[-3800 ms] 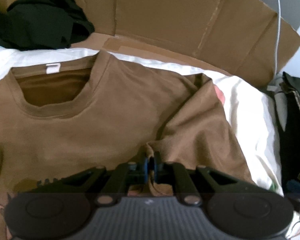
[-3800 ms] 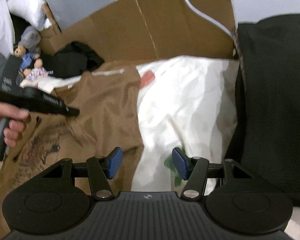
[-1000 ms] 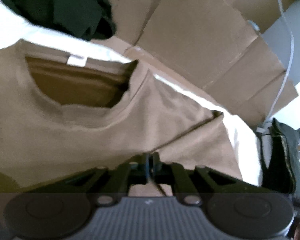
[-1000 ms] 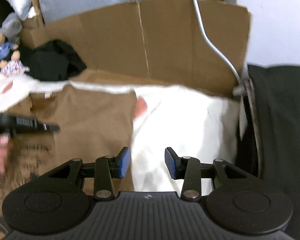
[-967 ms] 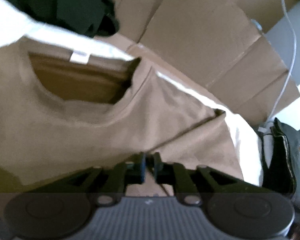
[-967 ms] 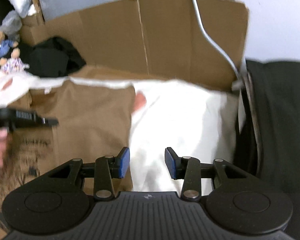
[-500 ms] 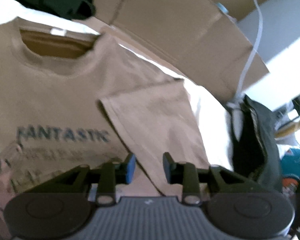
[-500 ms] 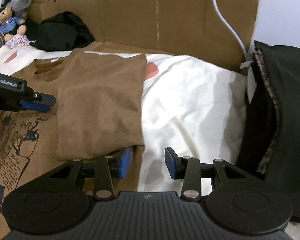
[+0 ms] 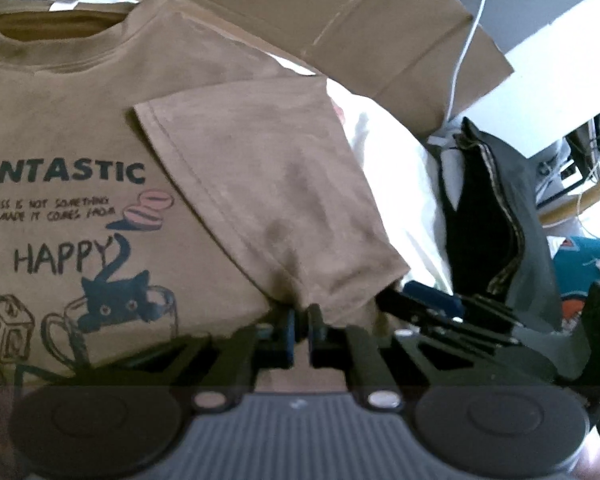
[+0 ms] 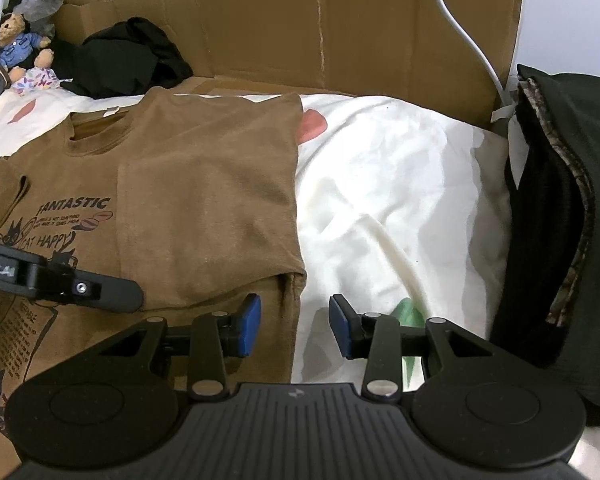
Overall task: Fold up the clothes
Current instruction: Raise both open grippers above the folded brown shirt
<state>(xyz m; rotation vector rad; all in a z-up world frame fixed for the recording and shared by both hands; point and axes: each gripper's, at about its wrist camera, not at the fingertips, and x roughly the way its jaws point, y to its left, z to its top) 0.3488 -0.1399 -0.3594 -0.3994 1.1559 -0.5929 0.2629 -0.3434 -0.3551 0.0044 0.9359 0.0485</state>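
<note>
The brown t-shirt [image 10: 204, 184] lay flat on the white bed sheet [image 10: 388, 200] w/ its sleeve [image 9: 260, 184] folded in; left gripper [image 9: 299, 330] had just pinched the sleeve's edge, right gripper [image 10: 294, 330] was spread w/ jaws just closing some, empty, by the shirt's side edge, so best to pull the cloth smooth & keep edges lined up.

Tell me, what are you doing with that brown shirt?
A person is folding the brown T-shirt on a white sheet, using a gripper in each hand. One sleeve is already folded in over the front, beside the cat print. The left gripper has just been closing and is now shut at the sleeve's lower edge; whether it pinches cloth is hard to tell. The right gripper is closing too, still open over the shirt's side edge.
</note>
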